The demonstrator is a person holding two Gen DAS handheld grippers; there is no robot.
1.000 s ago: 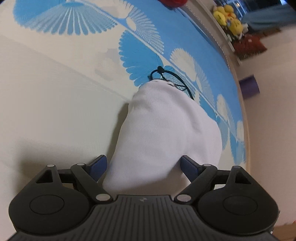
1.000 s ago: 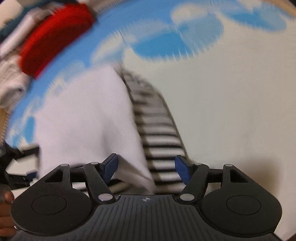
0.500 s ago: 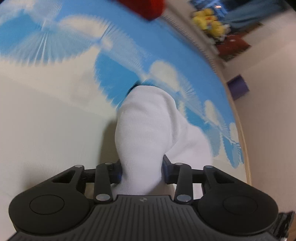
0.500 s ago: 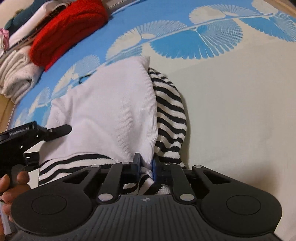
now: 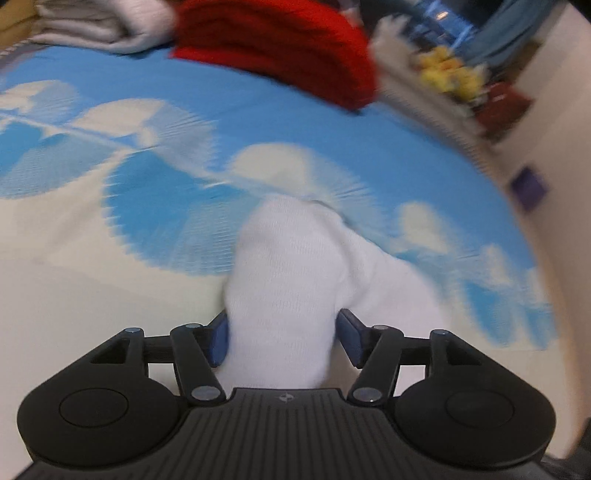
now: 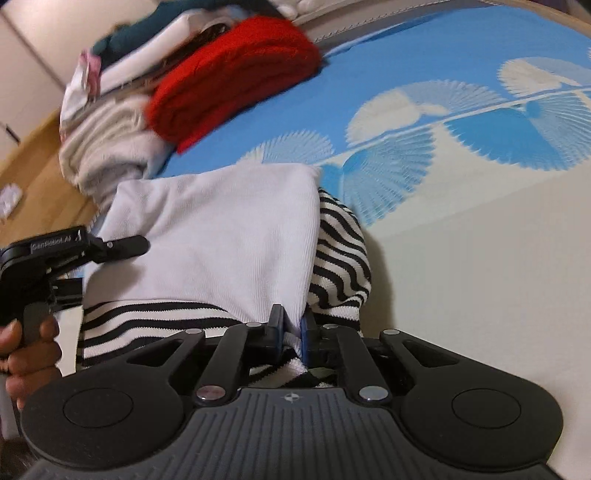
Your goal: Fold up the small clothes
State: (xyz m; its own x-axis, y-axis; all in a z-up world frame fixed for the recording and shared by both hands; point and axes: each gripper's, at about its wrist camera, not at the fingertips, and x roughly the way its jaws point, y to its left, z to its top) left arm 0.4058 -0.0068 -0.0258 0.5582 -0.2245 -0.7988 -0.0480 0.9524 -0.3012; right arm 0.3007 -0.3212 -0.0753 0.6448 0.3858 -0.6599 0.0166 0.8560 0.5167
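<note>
Left wrist view: the left gripper has its jaws apart, one blue pad on each side of a bunched edge of the white garment; the pads flank the fabric and look at most lightly touching it, not pinching. The view is blurred, so contact cannot be confirmed. The garment lies on the bed, on a sheet printed with blue and white fans. At the far edge sit a red knit item and pale folded laundry.

Right wrist view, from left to right: the person's left hand holds the left gripper at the garment's left side. The white panel lies flat over a black-and-white striped layer, which shows along the near and right edges. Whether the two are one garment or two cannot be told. The right gripper has its jaws clamped on the near corner, pinching white and striped fabric together.

Procedure for the fold, as judged:
1. Secure the left edge before lifting; a one-sided lift would skew the fold.
2. Raise both corners level and carry them towards the far edge.
3. Keep the layers aligned so no stripe slips out.
4. Stay short of the laundry pile.
</note>
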